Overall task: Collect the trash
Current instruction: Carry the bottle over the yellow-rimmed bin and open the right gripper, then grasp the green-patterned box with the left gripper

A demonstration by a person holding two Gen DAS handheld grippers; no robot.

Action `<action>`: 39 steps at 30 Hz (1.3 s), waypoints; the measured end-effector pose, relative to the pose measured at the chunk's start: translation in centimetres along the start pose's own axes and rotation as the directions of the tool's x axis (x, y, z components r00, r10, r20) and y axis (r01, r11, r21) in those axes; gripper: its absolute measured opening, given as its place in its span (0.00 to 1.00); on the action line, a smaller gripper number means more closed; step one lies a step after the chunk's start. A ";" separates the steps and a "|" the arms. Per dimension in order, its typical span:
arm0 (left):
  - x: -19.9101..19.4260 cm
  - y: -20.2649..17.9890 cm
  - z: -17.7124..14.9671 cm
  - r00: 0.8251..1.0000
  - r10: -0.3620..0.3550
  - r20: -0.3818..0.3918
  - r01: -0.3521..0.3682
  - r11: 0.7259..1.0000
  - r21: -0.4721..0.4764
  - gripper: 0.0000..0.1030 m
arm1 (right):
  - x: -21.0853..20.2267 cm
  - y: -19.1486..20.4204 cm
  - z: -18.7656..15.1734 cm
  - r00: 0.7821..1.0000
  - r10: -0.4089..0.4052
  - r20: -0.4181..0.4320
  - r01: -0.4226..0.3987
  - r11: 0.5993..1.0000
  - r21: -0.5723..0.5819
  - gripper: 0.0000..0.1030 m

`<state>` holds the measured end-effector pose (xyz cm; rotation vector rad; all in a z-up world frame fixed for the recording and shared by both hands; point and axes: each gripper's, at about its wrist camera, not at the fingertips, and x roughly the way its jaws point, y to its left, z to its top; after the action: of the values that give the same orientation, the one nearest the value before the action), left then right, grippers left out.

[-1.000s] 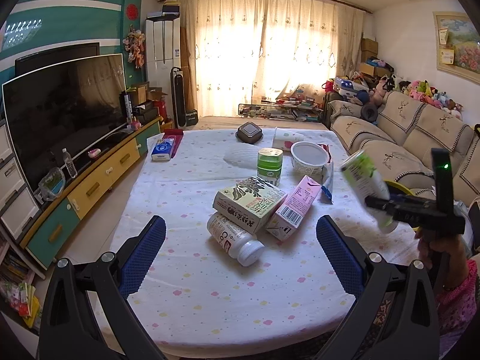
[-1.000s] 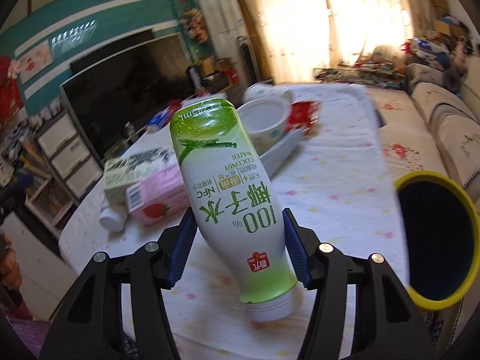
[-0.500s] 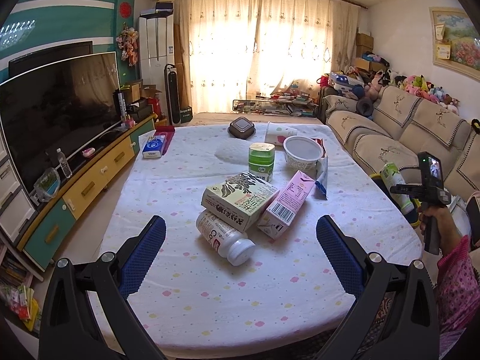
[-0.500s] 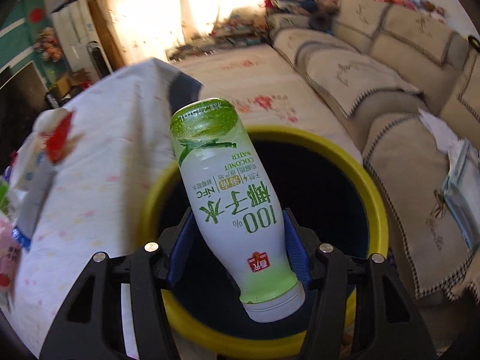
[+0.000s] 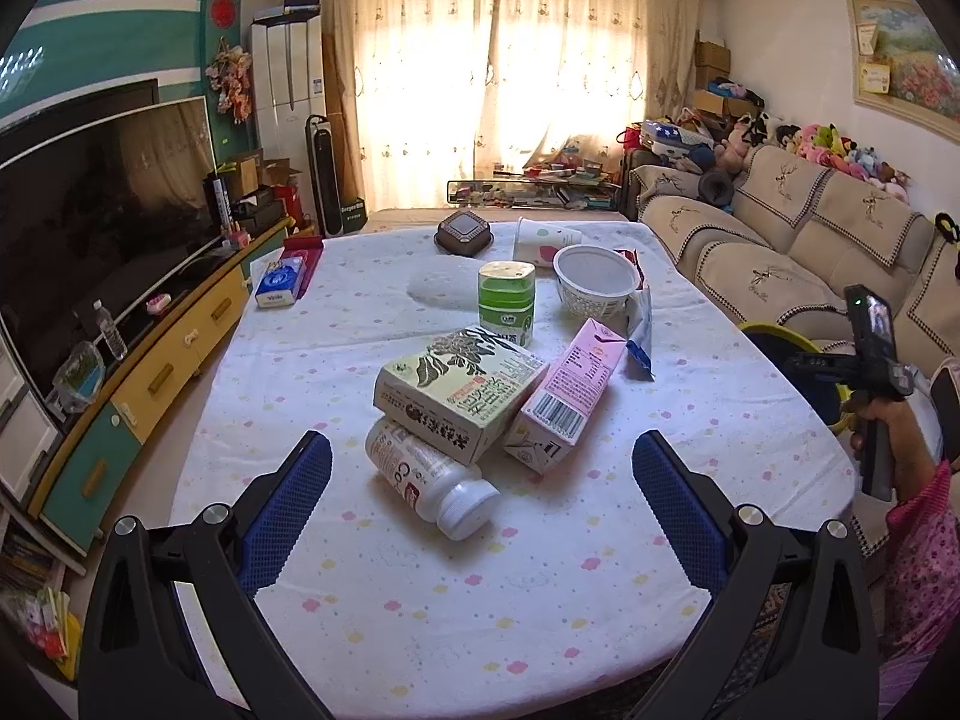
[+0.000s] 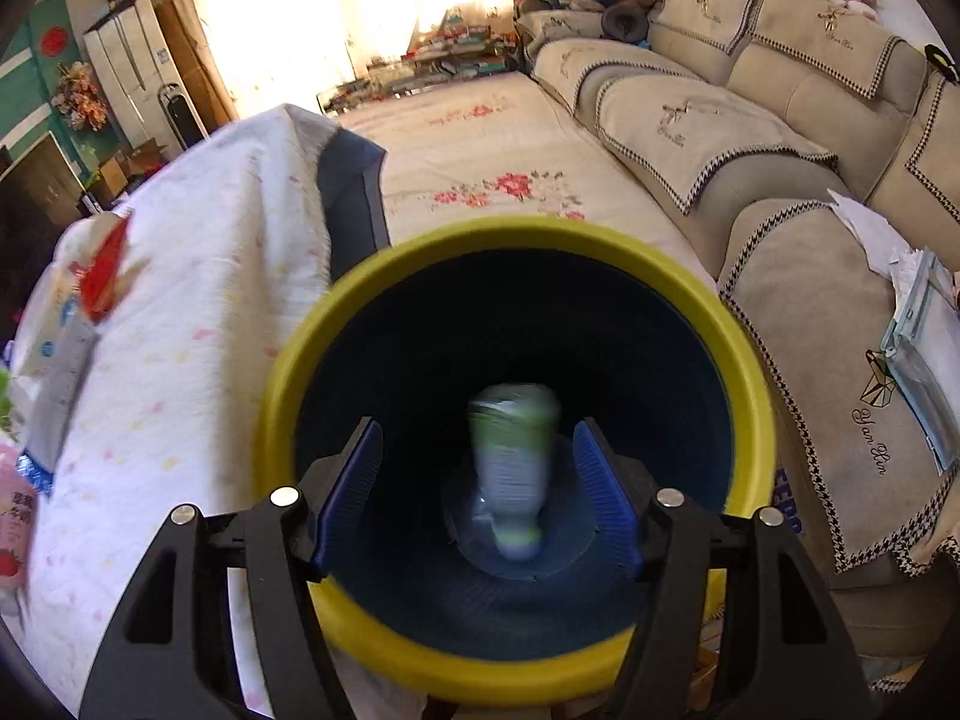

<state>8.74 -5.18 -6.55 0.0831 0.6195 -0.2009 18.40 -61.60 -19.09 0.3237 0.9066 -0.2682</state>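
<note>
While the right gripper (image 6: 477,495) hangs over the bin (image 6: 288,372), its blue fingers (image 6: 354,492) stand apart and hold nothing. A green bottle (image 6: 513,474) is inside the bin, down near the bottom. It looks blurry, so I think it is dropping or has only just landed. It touches neither finger. The bin has a yellow rim and stands on the floor just beside the table (image 6: 198,276), between the table and the sofa (image 6: 690,132).

The left gripper (image 5: 480,510) waits low over the near end of the table. Its fingers (image 5: 288,504) are wide apart too, with nothing between them.

So the step in hand looks like the drop: one piece of trash is going into the bin. Plenty is left on the table. A white pill bottle (image 5: 429,483) lies on its side, nearest the left gripper, with a box (image 5: 456,390) resting on it. A pink carton (image 5: 567,396) leans beside the box. Farther back are a green can (image 5: 507,303) and a bowl (image 5: 594,288).

Next, I think a gripper must go for one of these. The box is on top, so it may be best to lift it first, or the pill bottle could roll away.
</note>
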 end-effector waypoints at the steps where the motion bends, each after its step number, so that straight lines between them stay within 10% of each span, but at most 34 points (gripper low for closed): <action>1: 0.3 0.0 0.2 1.000 -0.005 0.006 0.005 1.000 0.013 0.96 | -0.6 0.1 -0.2 1.000 0.007 0.011 -0.007 1.000 -0.004 0.64; 24: 11.6 1.9 1.8 0.978 -0.157 -0.136 0.195 0.920 0.340 0.90 | -4.2 4.1 -2.3 0.994 0.108 0.017 -0.107 0.991 -0.079 0.65; 28: 13.0 2.3 2.1 0.965 -0.190 -0.180 0.242 0.909 0.340 0.73 | -4.1 4.5 -2.5 0.993 0.118 0.010 -0.117 0.990 -0.084 0.65; 39: 15.2 2.2 2.6 0.956 -0.205 -0.208 0.266 0.904 0.336 0.71 | -4.5 4.8 -3.0 0.990 0.138 0.005 -0.137 0.987 -0.089 0.65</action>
<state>22.73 -5.87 -13.25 0.3850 0.7558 -0.5490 15.32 -55.65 -16.45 0.3009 0.8783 -0.1023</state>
